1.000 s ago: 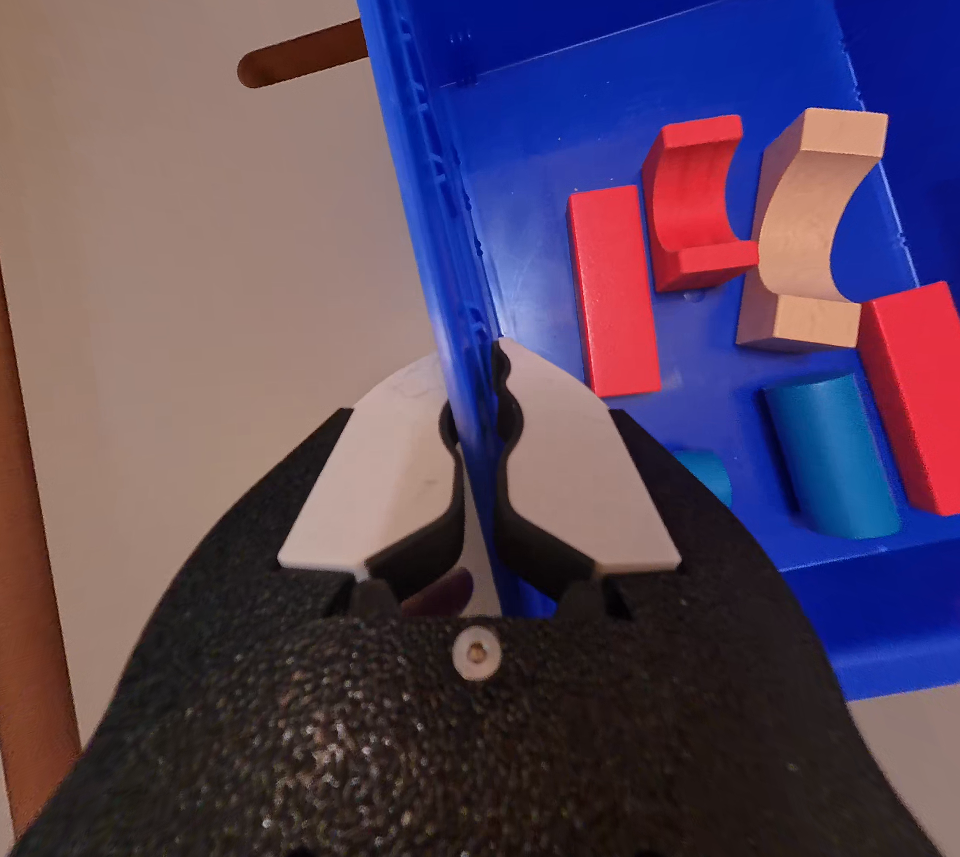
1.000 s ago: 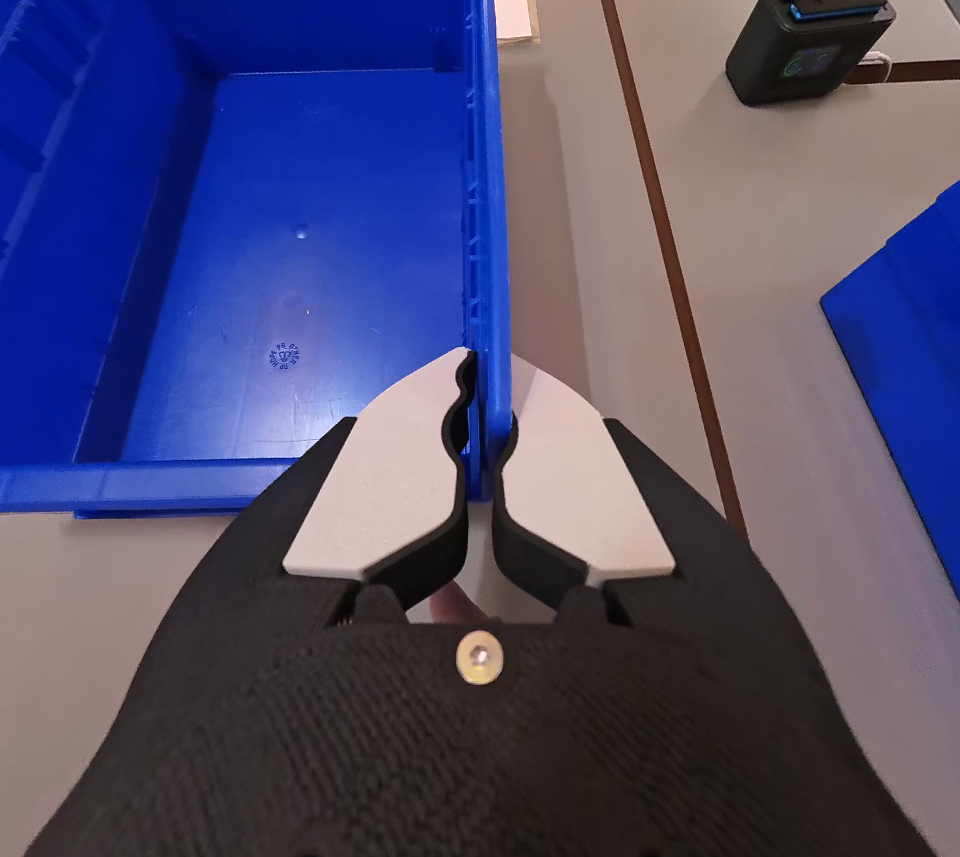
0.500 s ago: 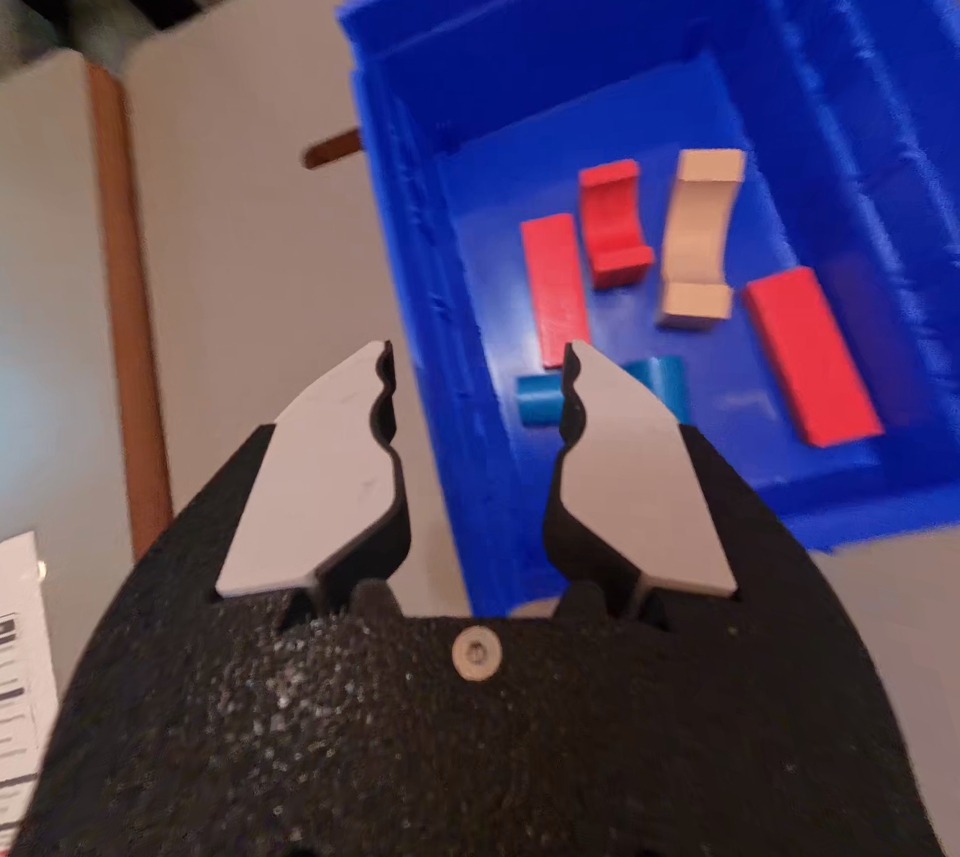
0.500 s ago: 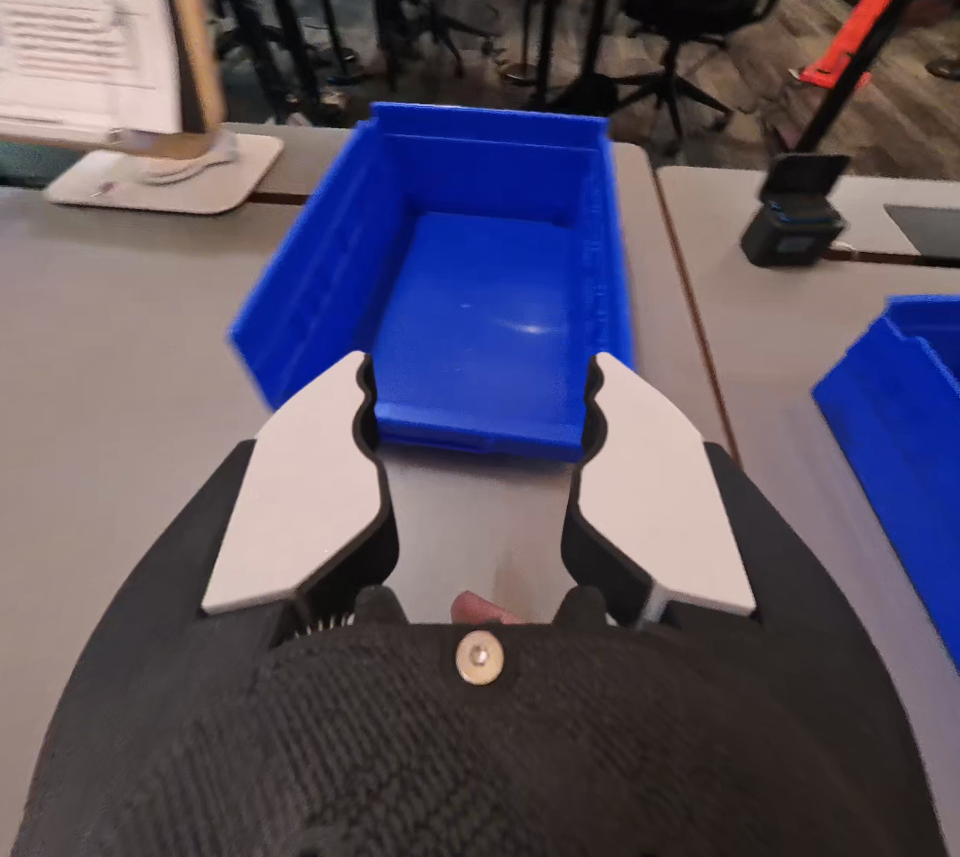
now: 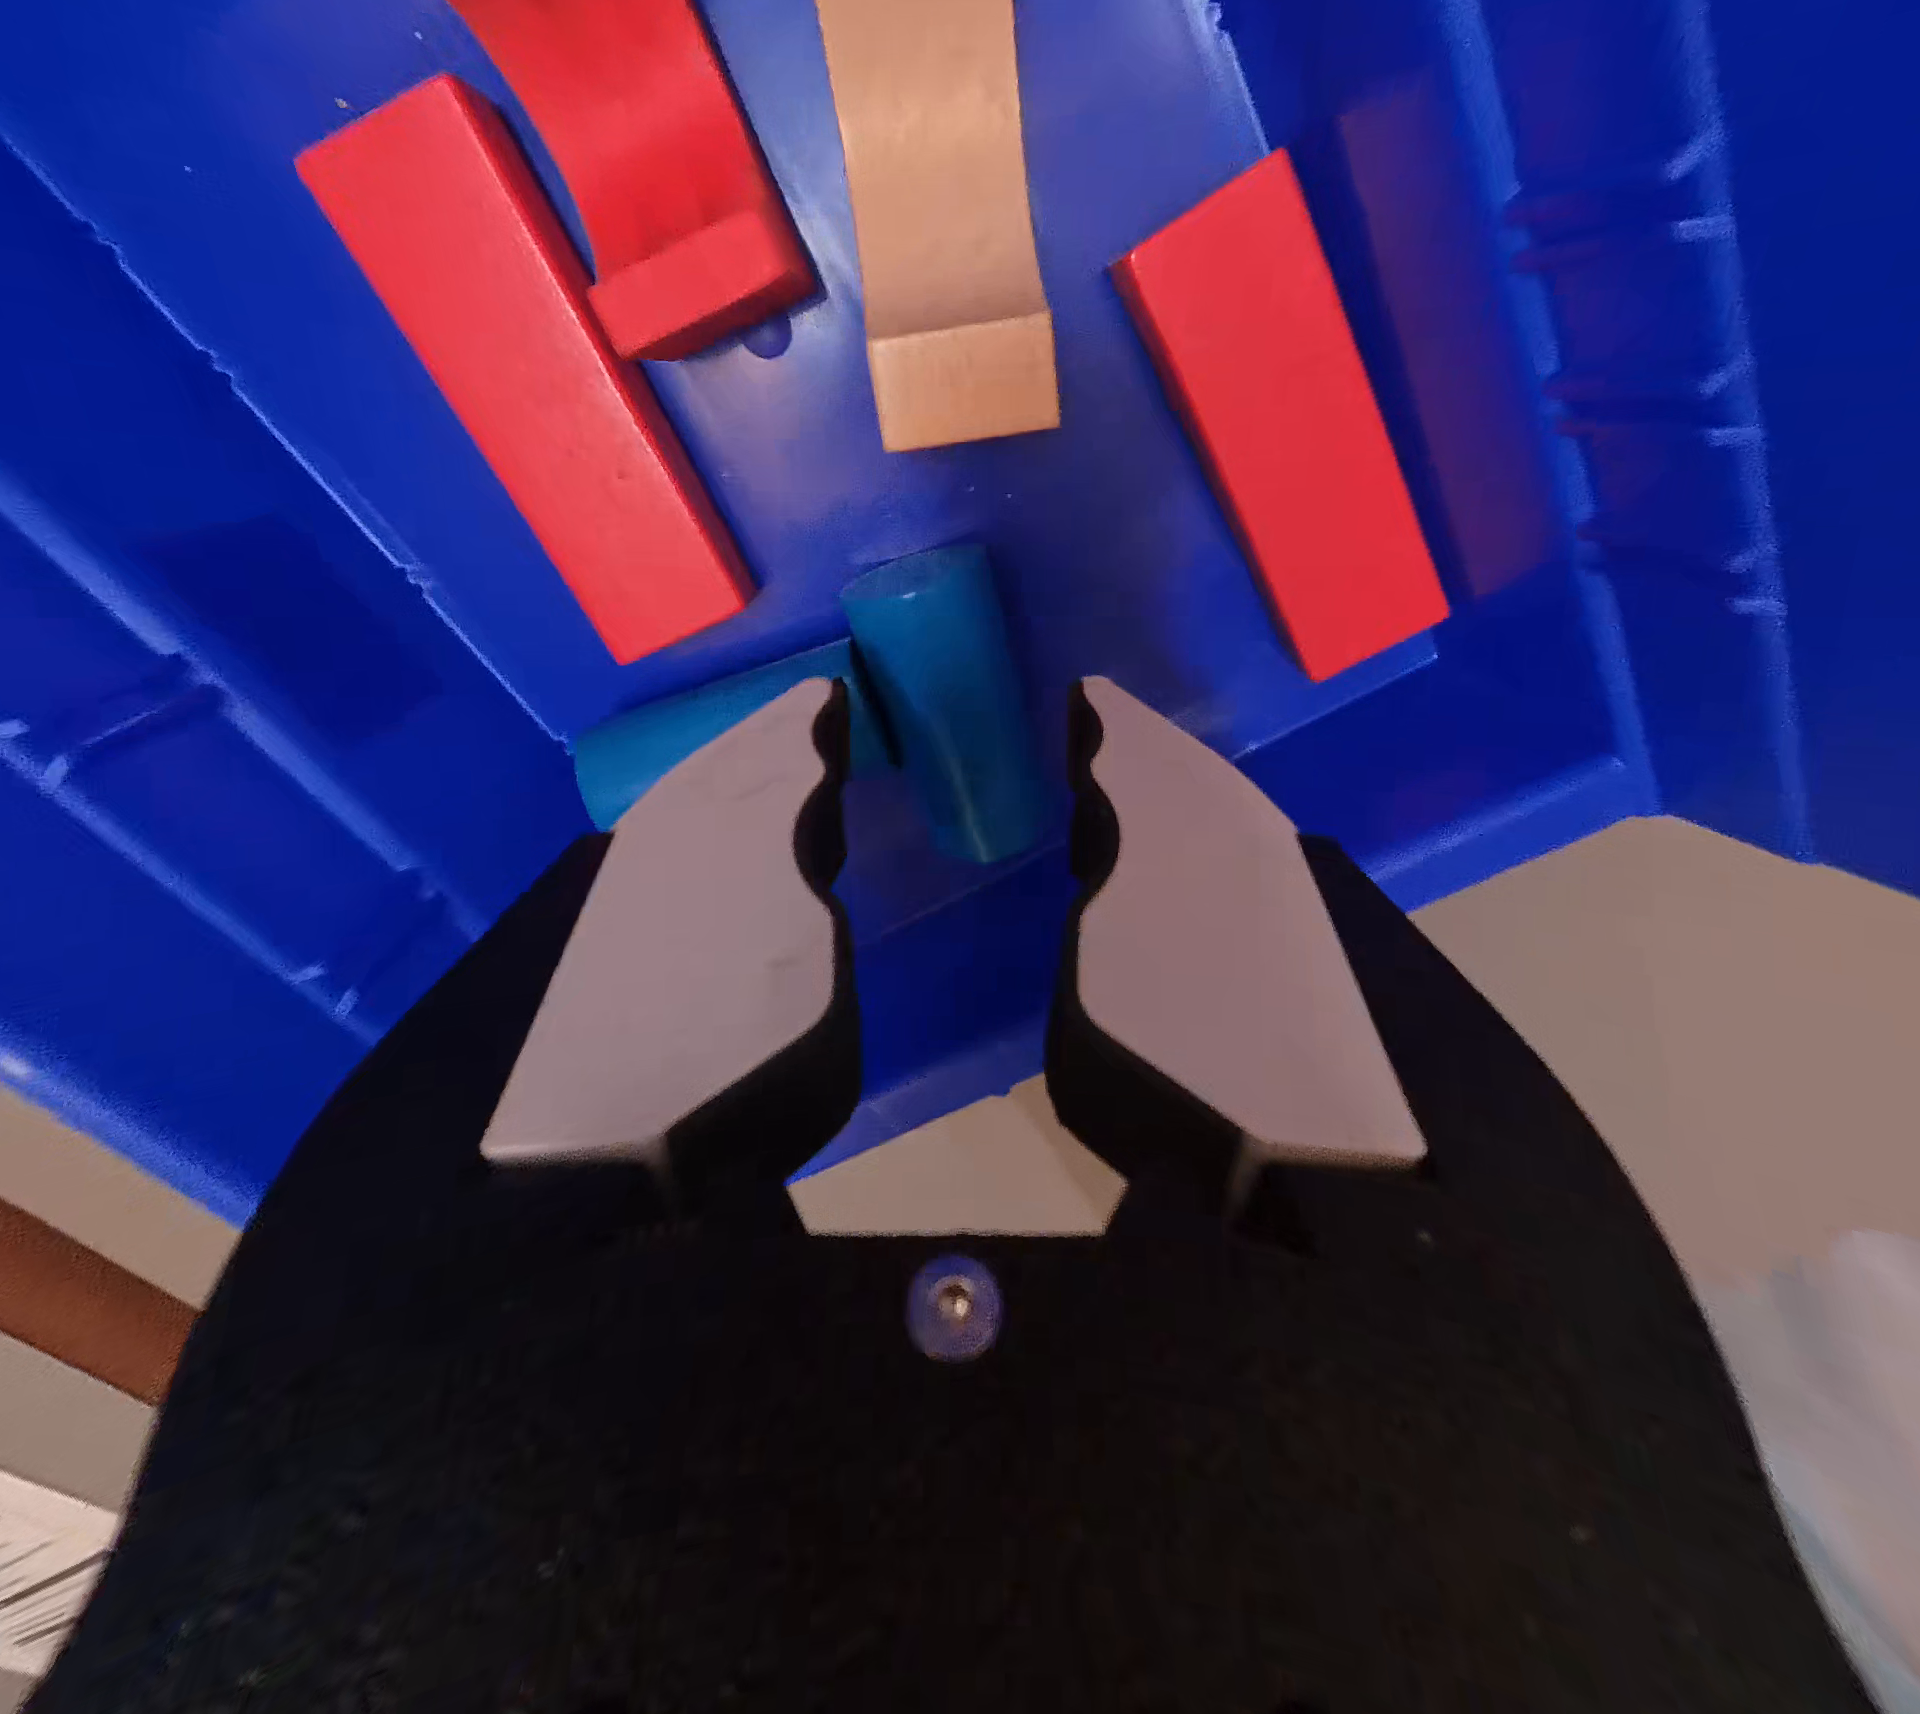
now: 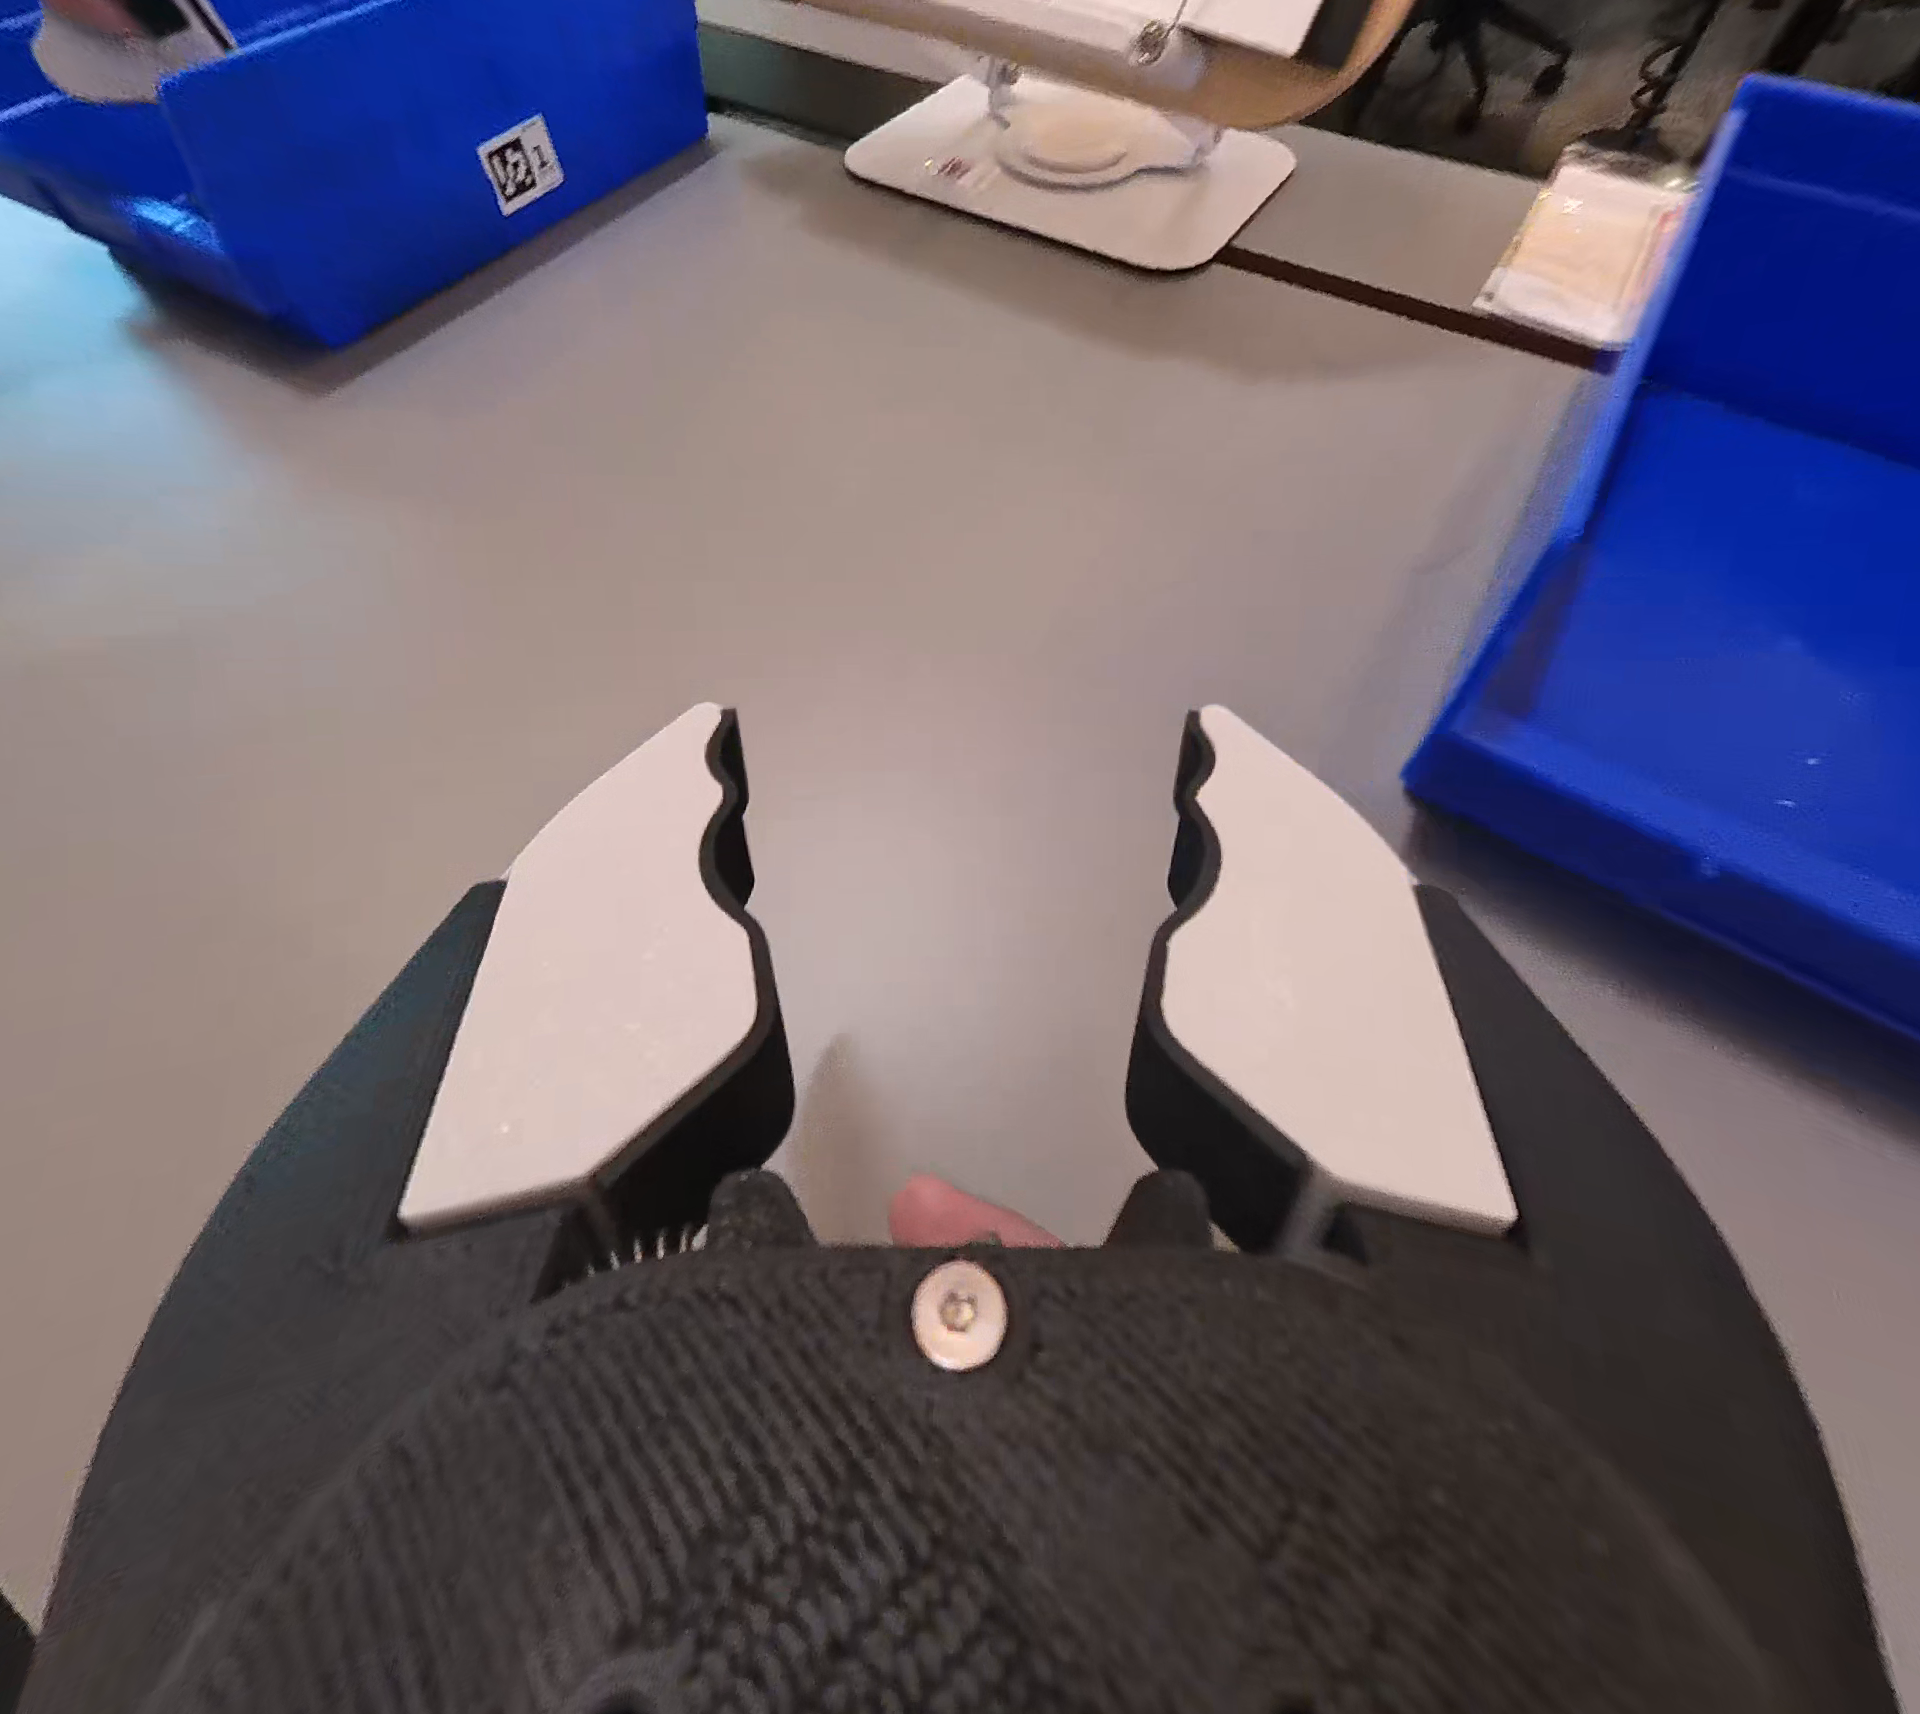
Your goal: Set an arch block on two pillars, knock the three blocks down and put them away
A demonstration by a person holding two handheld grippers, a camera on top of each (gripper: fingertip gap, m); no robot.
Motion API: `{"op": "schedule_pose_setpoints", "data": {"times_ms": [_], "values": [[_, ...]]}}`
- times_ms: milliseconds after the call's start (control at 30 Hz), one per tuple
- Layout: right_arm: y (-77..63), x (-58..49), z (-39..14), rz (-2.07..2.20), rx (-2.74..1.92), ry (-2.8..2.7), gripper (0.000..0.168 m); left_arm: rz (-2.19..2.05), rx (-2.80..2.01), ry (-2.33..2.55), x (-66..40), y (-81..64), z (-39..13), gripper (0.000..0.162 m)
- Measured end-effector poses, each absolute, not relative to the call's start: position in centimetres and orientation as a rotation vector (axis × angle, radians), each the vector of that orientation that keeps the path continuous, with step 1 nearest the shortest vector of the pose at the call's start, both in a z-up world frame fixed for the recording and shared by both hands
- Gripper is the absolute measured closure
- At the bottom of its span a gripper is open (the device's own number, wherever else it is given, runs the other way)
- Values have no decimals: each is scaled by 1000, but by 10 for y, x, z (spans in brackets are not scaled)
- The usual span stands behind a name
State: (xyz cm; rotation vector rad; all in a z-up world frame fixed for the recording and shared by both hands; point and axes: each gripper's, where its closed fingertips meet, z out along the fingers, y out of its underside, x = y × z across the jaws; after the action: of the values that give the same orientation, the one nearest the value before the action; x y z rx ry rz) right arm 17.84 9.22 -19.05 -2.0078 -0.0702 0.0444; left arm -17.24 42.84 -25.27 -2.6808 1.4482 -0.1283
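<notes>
Jaws apart around teal cylinder (image 5: 940, 708)

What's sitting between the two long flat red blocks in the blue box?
In the left wrist view, a curved red block and a curved tan block lie between the two flat red blocks.

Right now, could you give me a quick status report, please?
Left gripper open over teal cylinder in blue bin. Right gripper open above grey table.

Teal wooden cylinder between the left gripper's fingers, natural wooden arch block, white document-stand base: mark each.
Teal wooden cylinder (image 5: 940, 708), left wrist view, curved side.
Natural wooden arch block (image 5: 925, 106), left wrist view, concave face.
White document-stand base (image 6: 1070, 173), right wrist view, flat plate.
</notes>
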Motion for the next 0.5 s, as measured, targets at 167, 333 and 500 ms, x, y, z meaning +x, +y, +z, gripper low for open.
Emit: {"op": "schedule_pose_setpoints", "data": {"times_ms": [167,333,500], "values": [[91,170,-198,94,-2014,-48,88,-133,-2768,1409,-172,432,-264,125],[92,159,-200,139,-1995,-50,88,-99,-2812,1383,-175,430,-274,125],[100,142,-206,195,-2004,-76,88,-53,-2840,1379,-178,427,-283,128]]}}
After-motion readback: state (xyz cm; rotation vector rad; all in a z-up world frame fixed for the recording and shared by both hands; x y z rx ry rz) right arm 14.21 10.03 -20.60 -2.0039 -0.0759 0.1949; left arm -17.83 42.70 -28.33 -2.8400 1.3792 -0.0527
